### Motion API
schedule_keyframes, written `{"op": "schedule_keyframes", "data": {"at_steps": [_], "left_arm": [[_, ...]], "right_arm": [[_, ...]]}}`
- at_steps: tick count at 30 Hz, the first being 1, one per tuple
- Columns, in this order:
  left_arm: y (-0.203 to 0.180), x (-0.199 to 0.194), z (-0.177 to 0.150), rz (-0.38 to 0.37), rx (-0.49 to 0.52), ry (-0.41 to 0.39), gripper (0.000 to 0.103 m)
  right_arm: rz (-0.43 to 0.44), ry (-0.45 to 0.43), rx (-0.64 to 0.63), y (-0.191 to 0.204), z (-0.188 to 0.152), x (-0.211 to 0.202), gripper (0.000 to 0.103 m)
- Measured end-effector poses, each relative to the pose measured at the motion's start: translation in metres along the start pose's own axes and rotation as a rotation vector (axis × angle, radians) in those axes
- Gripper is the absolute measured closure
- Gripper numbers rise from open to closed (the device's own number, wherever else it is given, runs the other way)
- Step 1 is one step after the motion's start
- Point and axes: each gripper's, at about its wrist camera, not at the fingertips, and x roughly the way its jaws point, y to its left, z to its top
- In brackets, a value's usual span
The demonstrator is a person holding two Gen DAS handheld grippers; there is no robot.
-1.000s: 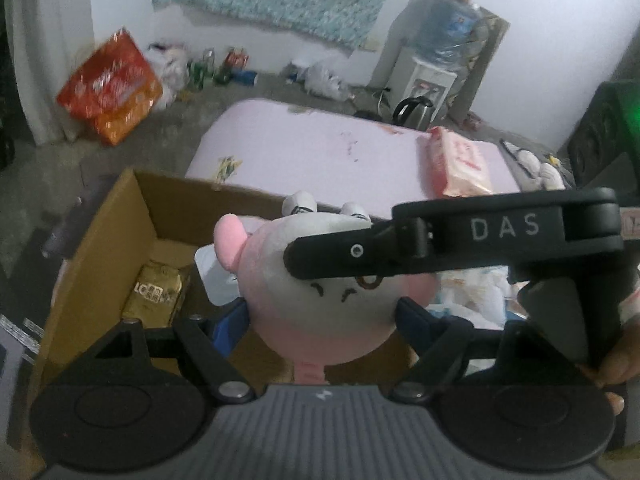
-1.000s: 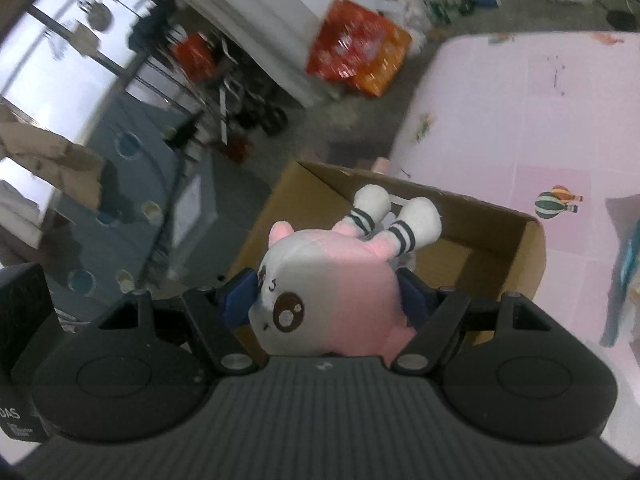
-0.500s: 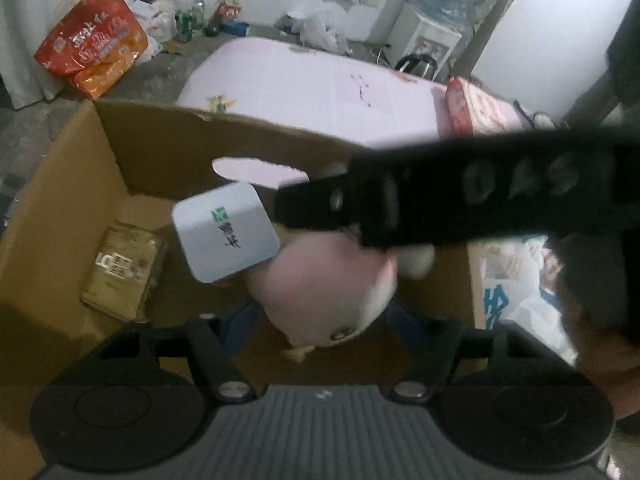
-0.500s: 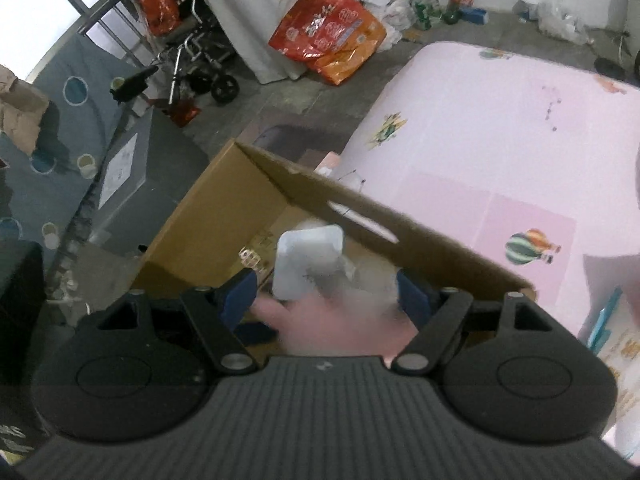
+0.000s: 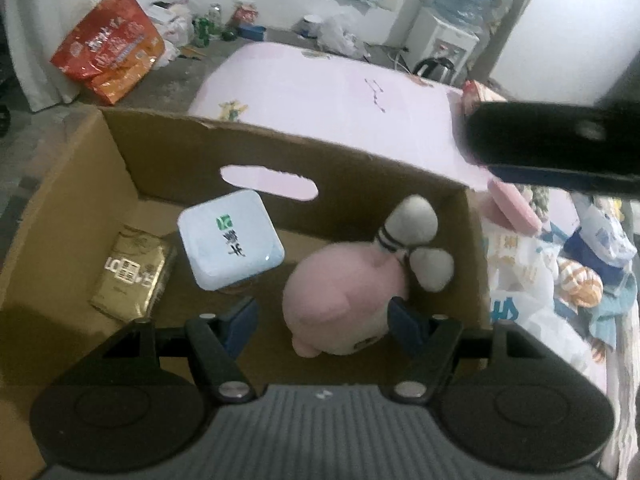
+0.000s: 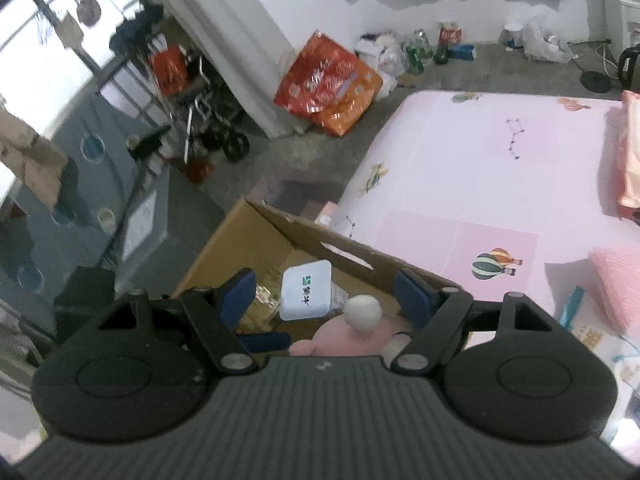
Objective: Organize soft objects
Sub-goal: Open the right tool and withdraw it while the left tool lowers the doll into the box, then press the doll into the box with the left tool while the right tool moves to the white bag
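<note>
Left wrist view: the round pink-and-white plush toy (image 5: 344, 300) lies in the brown cardboard box (image 5: 120, 152), beside a pale blue square packet (image 5: 230, 240). Left tool (image 5: 322, 326) and right tool (image 6: 326, 294) both gape, released.

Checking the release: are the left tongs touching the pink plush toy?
Cannot tell. Left wrist view: left tongs open around the pink plush toy; right pad overlaps its edge.
</note>
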Motion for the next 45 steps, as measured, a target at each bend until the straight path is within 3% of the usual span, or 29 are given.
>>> {"op": "schedule_keyframes", "data": {"at_steps": [11, 20, 26, 37, 40, 45], "left_arm": [[-0.014, -0.05, -0.008, 0.029, 0.021, -0.092, 0.029], [-0.029, -0.009, -0.015, 0.147, 0.21, -0.034, 0.03], [-0.01, 0.02, -0.005, 0.049, 0.133, -0.004, 0.028], [-0.002, 0.039, 0.008, -0.088, 0.029, -0.032, 0.024], [-0.003, 0.04, 0.007, -0.12, -0.007, -0.027, 0.037], [-0.003, 0.035, 0.01, -0.115, -0.086, 0.022, 0.043]], "right_arm": [[0.037, -0.147, 0.067, -0.026, -0.033, -0.1, 0.025], [0.062, -0.178, 0.093, -0.042, -0.076, -0.145, 0.025], [0.089, -0.193, 0.15, -0.067, -0.111, -0.157, 0.025], [0.107, -0.225, 0.377, -0.115, -0.18, -0.15, 0.025], [0.107, -0.23, 0.42, -0.126, -0.194, -0.149, 0.025], [0.112, -0.235, 0.459, -0.139, -0.202, -0.15, 0.025]]}}
